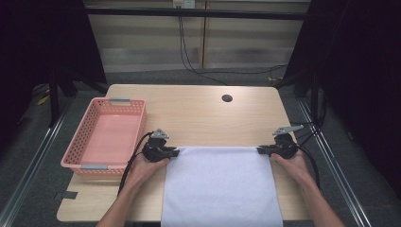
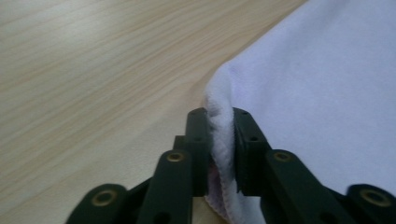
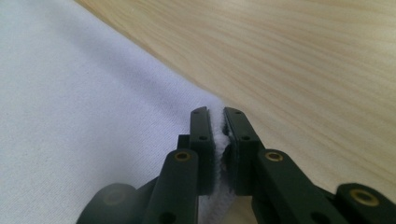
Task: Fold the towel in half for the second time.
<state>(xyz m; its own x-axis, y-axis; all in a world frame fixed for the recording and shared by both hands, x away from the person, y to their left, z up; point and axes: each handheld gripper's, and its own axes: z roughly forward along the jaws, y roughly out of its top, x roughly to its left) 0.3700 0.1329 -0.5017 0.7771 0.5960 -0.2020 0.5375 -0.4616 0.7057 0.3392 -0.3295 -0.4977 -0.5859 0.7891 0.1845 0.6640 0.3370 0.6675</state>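
Observation:
A white towel (image 1: pixel 220 184) lies flat on the wooden table (image 1: pixel 198 113), its near end hanging over the front edge. My left gripper (image 1: pixel 176 152) is shut on the towel's far left corner; the left gripper view shows the bunched towel corner (image 2: pixel 219 135) pinched between the black jaws of the left gripper (image 2: pixel 219 116). My right gripper (image 1: pixel 260 151) is shut on the far right corner, and in the right gripper view a thin fold of towel (image 3: pixel 217 140) sits squeezed between the jaws of the right gripper (image 3: pixel 215 114). Both grippers rest low on the table, pointing inward at each other.
A pink plastic basket (image 1: pixel 75 151) stands on the table's left side, just left of my left hand. A round cable hole (image 1: pixel 227 98) is at the table's far right. Bare wood lies beyond the towel. Cables trail on the floor behind.

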